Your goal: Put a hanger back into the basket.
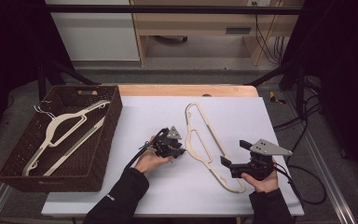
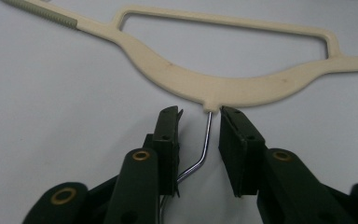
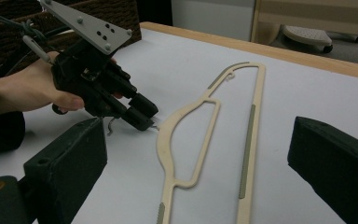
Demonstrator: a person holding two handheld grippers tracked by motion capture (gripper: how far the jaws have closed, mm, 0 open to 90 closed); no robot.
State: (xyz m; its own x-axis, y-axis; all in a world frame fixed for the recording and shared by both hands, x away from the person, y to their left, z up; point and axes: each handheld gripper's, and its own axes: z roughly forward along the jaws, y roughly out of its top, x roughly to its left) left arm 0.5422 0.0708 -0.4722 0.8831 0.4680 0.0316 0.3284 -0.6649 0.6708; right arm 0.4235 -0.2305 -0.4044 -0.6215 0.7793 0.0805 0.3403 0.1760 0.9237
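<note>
Tabletop (image 1: 158, 196) with white sheet; landmark = the cream hanger (image 1: 204, 144) lying flat mid-sheet.

Wicker basket (image 1: 106, 135) sits well left of that hanger, at the tabletop's left edge, with a second cream hanger (image 1: 65, 135) and its wire hook inside.

Cream hanger: flat plastic frame, long and thin, ribbed grey non-slip strips on the bar and shoulders. Judging by build: light, fairly stiff along its length, some flex if lifted by one end, smooth surface so a pinch on the flat would slide. Not fragile, but the thin bar could bend under a hard squeeze.

Metal hook (image 2: 206, 140): thin chrome wire leaving the neck at the hanger's mid-curve, bent just below. Rigid, narrow, slick. It can swivel in the neck, so the frame may swing once off the sheet.

Left hand-held gripper (image 2: 200, 140): at the hanger's left side, jaws straddling the wire right below the neck. A gap shows on each side of the wire, so not pinching yet; jaws narrowed but still apart.

Right hand-held gripper (image 3: 198, 158): near the hanger's lower end, jaws spread wide, holding nothing.

Best hold, my read: clamp the wire close to the neck, above the bend, so it can't slip through. Right side could steady the bar on a ribbed strip if it swings.
</note>
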